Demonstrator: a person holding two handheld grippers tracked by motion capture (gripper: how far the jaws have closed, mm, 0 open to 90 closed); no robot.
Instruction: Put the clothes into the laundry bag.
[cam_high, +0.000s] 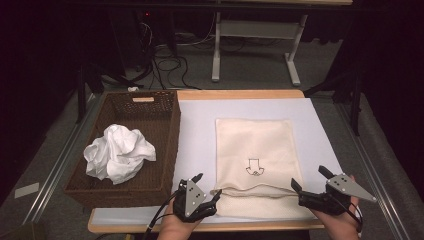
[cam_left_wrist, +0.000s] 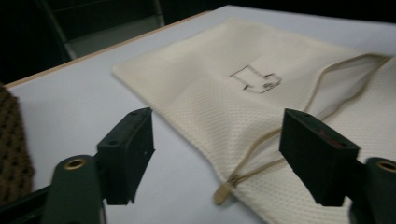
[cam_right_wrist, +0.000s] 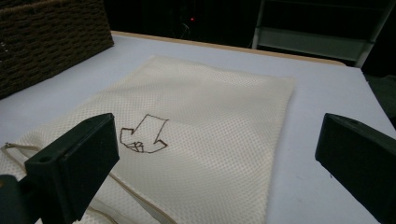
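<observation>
At the near edge of the worktop (cam_high: 200, 107), the left claw (cam_high: 208, 189) sits at the near left corner of a cream mesh bag (cam_high: 254, 150), held in the person's left hand (cam_high: 176, 226), which comes in from the bottom of the high view. Its jaws point forward and to the right, toward the bag's zip, and stand well apart with nothing between them; in the left gripper view the zip pull (cam_left_wrist: 223, 192) lies on the worktop in the gap between the jaws, untouched. The grey three-cornered plate on this claw faces up and toward the camera.

The right claw (cam_high: 310, 178) is at the near right corner of the bag, borne by the right hand (cam_high: 336, 222), and its jaws point forward and to the left. They are spread wide and grip nothing; in the right gripper view they frame the bag from either side.

The bag lies flat on the white sheet that covers the worktop, its long axis running from the near edge to the far edge. Its zipped mouth is at the near end, next to both claws, and the zip runs across from left to right. A small dark arrow drawing (cam_high: 253, 166) on the cloth points away from the person, toward the far end.

Left of the bag, a brown woven basket (cam_high: 165, 145) stands on the worktop with a crumpled white cloth (cam_high: 118, 151) inside it.
</observation>
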